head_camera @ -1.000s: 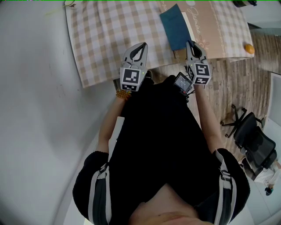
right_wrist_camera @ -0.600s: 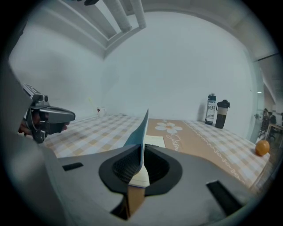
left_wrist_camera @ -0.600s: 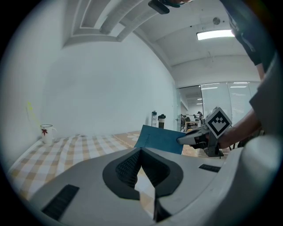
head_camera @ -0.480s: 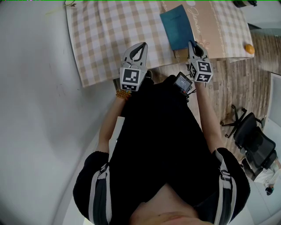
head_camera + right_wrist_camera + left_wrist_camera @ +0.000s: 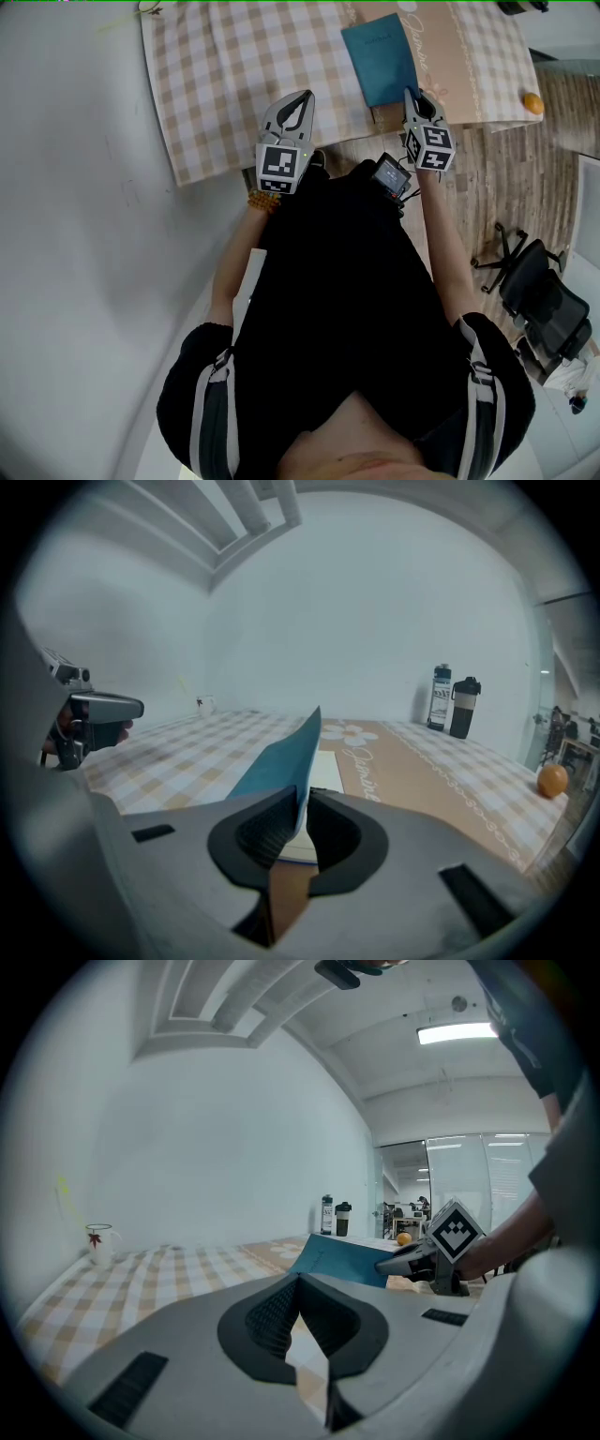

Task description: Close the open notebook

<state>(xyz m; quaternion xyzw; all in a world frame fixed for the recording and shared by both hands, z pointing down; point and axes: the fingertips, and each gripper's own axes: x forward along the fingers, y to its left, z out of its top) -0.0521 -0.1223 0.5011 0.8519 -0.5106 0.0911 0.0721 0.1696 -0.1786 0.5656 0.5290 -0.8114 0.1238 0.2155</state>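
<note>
Notebook (image 5: 380, 58): lies on the tan runner (image 5: 469, 56) at the near edge of the surface (image 5: 234, 75), which carries a checked cloth. Its blue cover (image 5: 281, 757) stands tilted up over the white pages (image 5: 326, 771).

Right gripper (image 5: 411, 92): jaws opening, with the near corner of the blue cover between them and the pads close against both of its faces.

Left gripper (image 5: 305, 94): jaws clenched together, empty, held over the checked cloth, well apart from the notebook.

Orange (image 5: 552, 780): at the surface's right edge. Two bottles (image 5: 452, 703): upright at the far side.
</note>
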